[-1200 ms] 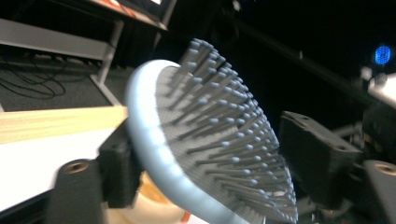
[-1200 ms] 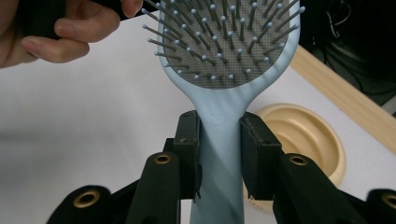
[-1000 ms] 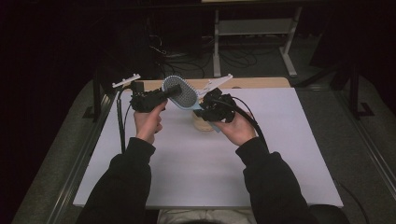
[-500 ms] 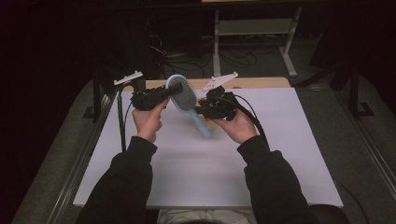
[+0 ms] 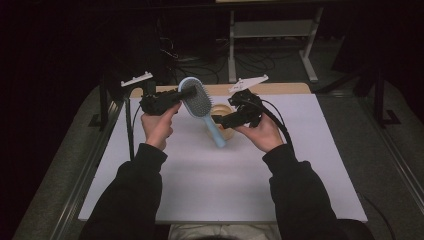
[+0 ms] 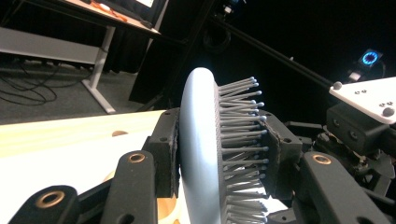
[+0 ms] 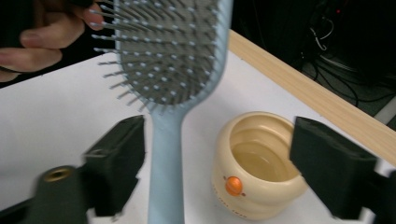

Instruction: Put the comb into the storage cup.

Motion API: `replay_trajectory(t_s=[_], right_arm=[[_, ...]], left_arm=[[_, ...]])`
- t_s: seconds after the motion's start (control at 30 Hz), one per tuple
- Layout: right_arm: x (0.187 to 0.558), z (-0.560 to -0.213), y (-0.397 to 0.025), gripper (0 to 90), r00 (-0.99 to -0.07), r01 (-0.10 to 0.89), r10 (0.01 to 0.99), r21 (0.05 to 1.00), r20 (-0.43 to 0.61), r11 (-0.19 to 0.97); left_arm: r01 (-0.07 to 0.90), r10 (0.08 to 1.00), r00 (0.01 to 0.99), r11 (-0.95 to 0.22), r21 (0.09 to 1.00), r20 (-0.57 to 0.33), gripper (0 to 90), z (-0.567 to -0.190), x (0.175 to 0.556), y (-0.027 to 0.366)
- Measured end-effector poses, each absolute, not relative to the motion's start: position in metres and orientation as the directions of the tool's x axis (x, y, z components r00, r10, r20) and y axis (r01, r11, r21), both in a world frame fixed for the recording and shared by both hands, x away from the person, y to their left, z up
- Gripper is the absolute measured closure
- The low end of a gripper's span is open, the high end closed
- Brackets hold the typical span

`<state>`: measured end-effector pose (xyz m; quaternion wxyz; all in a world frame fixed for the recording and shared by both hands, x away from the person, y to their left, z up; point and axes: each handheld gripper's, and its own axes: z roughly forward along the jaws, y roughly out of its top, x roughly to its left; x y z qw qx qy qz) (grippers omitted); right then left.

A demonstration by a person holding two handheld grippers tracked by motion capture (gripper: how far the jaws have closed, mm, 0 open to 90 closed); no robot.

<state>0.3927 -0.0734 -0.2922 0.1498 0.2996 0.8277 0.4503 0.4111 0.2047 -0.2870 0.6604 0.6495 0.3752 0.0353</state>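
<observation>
One brush, two grippers

One pale-blue hairbrush (image 5: pixel 199 102) hangs above the white table (image 5: pixel 220 175) — its head is clamped between the left gripper (image 5: pixel 184 93) jaws, handle slanting down. Right gripper (image 5: pixel 218 120) jaws stand wide apart, empty, flanking the handle — cream pot (image 7: pixel 256 164) beside it.

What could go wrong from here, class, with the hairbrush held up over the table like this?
1. The left tongs pinch the hairbrush by its head, one pad against the springy bristles. That grip may slip, letting the brush pivot or fall.
2. The handle hangs between the open right tongs, just by the small cream pot; closing or swinging there could knock the pot over.
</observation>
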Motion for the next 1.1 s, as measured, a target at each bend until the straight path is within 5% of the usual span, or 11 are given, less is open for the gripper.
replay_trajectory(t_s=[0.23,1.1], right_arm=[[0.395,-0.294,-0.091,0.0,-0.753,0.369,0.655,0.859,0.053,0.355],[0.381,-0.323,-0.172,0.0,-0.692,0.395,0.718,0.870,0.071,0.295]], left_arm=[[0.423,0.540,0.728,0.130,0.897,-0.422,55.9,-0.280,0.412,0.203],[0.372,0.530,0.773,0.066,0.926,-0.348,55.8,-0.243,0.417,0.183]])
